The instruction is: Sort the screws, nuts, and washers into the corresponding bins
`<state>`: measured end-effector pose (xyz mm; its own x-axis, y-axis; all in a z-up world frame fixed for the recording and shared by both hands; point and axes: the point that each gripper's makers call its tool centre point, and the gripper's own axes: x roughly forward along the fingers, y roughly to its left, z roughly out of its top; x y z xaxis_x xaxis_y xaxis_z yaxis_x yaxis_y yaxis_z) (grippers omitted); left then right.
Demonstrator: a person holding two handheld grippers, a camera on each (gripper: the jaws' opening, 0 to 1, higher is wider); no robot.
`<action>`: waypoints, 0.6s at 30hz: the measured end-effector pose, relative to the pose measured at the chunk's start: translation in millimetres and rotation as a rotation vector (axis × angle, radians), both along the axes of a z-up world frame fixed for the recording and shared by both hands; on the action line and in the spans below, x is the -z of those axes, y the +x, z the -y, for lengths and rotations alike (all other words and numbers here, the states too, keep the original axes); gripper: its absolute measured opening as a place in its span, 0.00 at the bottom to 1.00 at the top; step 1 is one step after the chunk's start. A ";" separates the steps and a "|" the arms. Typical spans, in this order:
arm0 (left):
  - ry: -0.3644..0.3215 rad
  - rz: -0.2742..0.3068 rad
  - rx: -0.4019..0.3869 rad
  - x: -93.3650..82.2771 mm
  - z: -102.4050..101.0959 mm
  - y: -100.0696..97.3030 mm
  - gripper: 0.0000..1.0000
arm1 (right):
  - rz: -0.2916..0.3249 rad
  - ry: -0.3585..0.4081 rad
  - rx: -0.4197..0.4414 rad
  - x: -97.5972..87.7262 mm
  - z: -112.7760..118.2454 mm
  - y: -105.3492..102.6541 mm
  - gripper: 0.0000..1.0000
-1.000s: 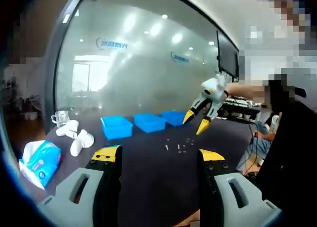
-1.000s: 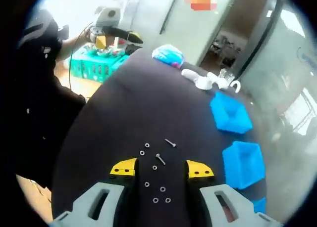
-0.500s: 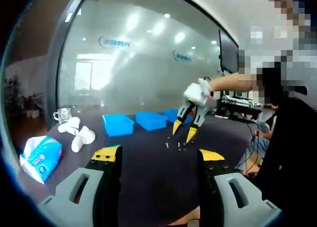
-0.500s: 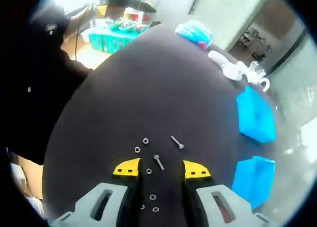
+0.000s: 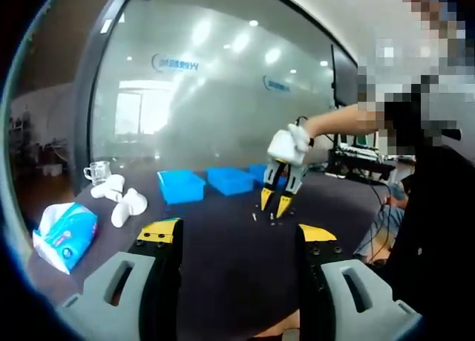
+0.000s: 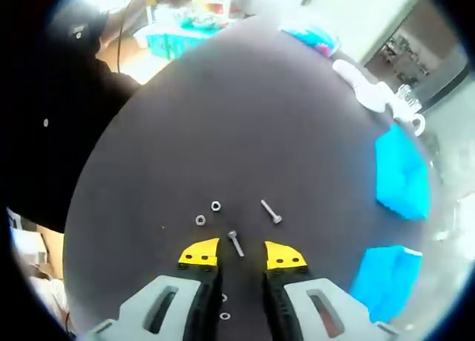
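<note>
On the table (image 6: 245,111), one screw (image 6: 236,244) lies between the right gripper's (image 6: 242,255) parted jaws. A second screw (image 6: 271,212) lies just beyond it to the right, two nuts (image 6: 208,213) to its left. Two bins (image 6: 401,173) sit well right of that screw, a tissue pack (image 6: 315,36) and a cup (image 6: 404,96) at the table's far end.

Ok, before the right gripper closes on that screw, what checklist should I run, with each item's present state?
1. Right gripper open: ok.
2. Screw lined up with the gap between the jaws: ok, just ahead of the tips.
3. Jaws down at table level: cannot tell.
4. Nuts or washers out of the closing path: ok, off to the side.
5. Blue bins in view for the drop: ok.
6. Left gripper out of the way: ok, open, held back.
</note>
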<state>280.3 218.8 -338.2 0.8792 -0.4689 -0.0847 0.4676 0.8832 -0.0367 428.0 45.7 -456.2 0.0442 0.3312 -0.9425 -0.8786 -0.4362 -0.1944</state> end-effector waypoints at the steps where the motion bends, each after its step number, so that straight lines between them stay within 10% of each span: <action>1: 0.000 -0.001 -0.001 0.1 -0.2 -0.3 0.60 | -0.001 -0.006 -0.002 1.2 0.7 0.5 0.16; 10: 0.006 0.009 -0.020 -4.8 -6.8 -2.7 0.60 | -0.111 -0.055 0.045 6.6 6.1 -8.2 0.02; 18: 0.005 0.012 -0.020 -5.3 -6.8 -4.7 0.60 | -0.089 -0.051 0.063 5.2 6.7 -10.9 0.00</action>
